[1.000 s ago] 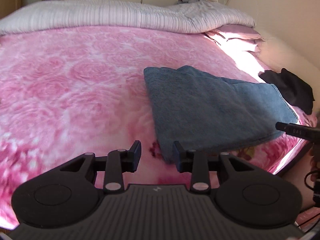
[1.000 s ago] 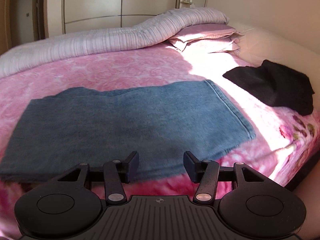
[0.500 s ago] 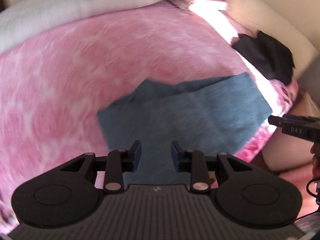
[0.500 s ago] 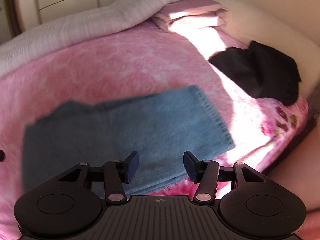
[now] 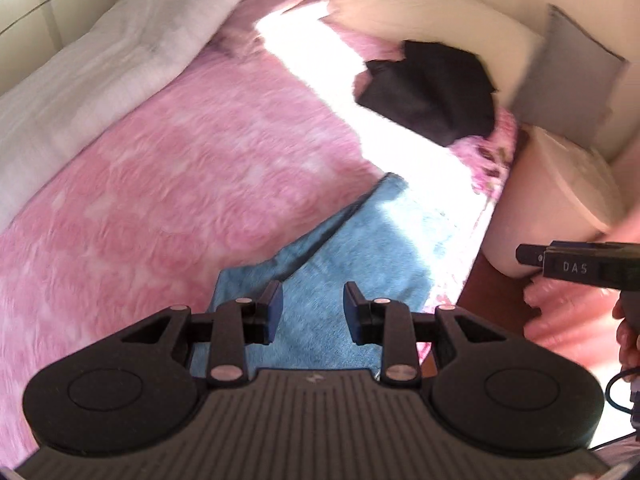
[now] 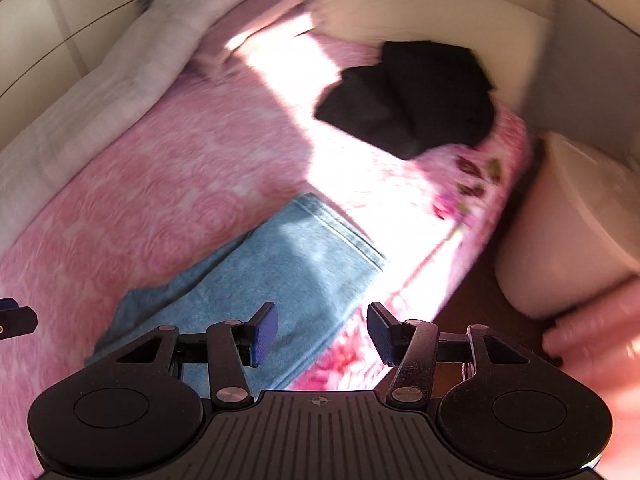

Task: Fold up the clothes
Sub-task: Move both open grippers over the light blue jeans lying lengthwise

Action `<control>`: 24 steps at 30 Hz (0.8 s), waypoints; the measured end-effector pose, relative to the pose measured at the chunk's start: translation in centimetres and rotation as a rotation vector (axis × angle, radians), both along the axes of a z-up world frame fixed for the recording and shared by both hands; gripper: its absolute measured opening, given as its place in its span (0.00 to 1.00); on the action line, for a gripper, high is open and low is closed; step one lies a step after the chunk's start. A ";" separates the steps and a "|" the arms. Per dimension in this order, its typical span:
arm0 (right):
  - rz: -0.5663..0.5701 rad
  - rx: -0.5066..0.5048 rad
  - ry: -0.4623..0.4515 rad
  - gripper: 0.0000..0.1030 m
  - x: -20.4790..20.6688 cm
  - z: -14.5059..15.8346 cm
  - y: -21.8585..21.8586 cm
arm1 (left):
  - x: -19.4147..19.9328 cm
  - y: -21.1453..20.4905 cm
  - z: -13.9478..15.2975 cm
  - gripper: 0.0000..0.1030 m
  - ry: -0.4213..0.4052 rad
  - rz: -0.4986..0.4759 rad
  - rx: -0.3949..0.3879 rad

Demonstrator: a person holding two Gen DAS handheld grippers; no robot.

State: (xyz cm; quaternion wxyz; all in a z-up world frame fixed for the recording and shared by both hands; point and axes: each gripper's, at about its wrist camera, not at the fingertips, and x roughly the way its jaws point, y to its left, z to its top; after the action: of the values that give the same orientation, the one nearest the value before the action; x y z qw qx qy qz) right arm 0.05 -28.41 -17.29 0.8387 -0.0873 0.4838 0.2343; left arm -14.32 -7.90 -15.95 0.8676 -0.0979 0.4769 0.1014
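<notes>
A folded blue towel lies flat on the pink floral bedspread, near the bed's edge. My left gripper hangs well above it, open, nothing between its fingers. My right gripper is also high over the towel's near end, open and empty. A crumpled black garment rests farther along the bed, partly in sunlight. The right gripper's finger shows at the right edge of the left wrist view; the left one shows at the left edge of the right wrist view.
A rolled grey-white quilt and pillows line the far side of the bed. A cream padded headboard and a grey panel stand beyond the black garment. A pale round stool or bin sits on the dark floor beside the bed.
Both grippers have risen away from the bed and rolled, so the towel looks smaller and slanted. The towel stays flat on the bedspread. The jaws have kept their gaps.
</notes>
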 end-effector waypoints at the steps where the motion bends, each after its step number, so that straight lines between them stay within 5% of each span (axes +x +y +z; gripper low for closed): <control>1: -0.037 0.004 -0.007 0.52 -1.0 0.6 -0.3 | -0.4 0.2 0.4 0.27 -0.010 -0.039 0.004; 7: -0.254 0.032 -0.032 0.52 -10.3 2.8 -1.2 | -5.0 2.8 1.6 0.29 -0.024 -0.242 0.022; 12: -0.310 0.012 -0.030 0.52 -17.0 2.3 0.4 | -8.7 6.4 0.0 0.29 0.042 -0.288 0.058; 24: -0.443 -0.071 -0.003 0.52 -21.6 -3.4 4.4 | -9.2 9.2 -4.3 0.29 0.105 -0.372 0.146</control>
State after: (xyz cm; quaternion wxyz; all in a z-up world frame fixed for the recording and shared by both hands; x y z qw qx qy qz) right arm -21.55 -24.00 -20.68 0.8667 -0.0084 0.4980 0.0270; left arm -23.48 1.31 -20.20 0.8501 0.0605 0.5227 -0.0212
